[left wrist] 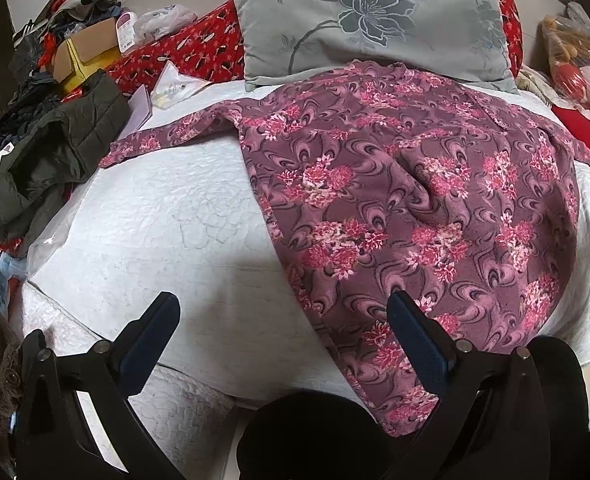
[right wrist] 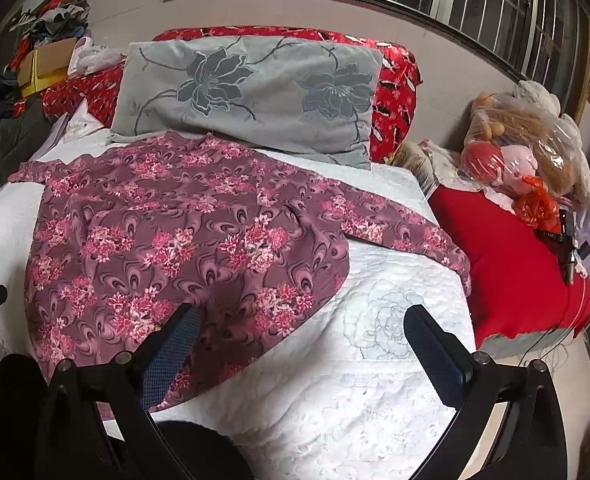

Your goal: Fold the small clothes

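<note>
Quilt (left wrist: 167,216), white and stitched, covered the bed and bore everything else. Blouse (left wrist: 415,208), mauve with pink flower clusters, lay spread flat on the quilt, hem toward the cameras and collar at the far end. Its collar edge touched the grey pillow (left wrist: 367,24); in the right wrist view the blouse (right wrist: 183,232) lay left of centre. One sleeve ran out to the left across the quilt, the other to the right toward the red cushion (right wrist: 507,264). Some creases showed in the middle of the body. Pillow bore a dark flower print and leaned on a red patterned bolster (right wrist: 395,92) behind it.

Jacket (left wrist: 51,152), olive, lay crumpled off the quilt's left edge, with a cardboard box (left wrist: 83,48) and a heap of clothes behind it. Bagged toys (right wrist: 527,148) sat at the far right, above the red cushion.

Left gripper (left wrist: 283,320) hung over the near quilt edge, jaws wide and empty; its right finger overlapped the blouse's hem in view, its left finger over bare quilt. Contact could not be told. Right gripper (right wrist: 301,334) also stood wide and empty, left finger over the blouse's lower right corner, right finger over bare quilt.
</note>
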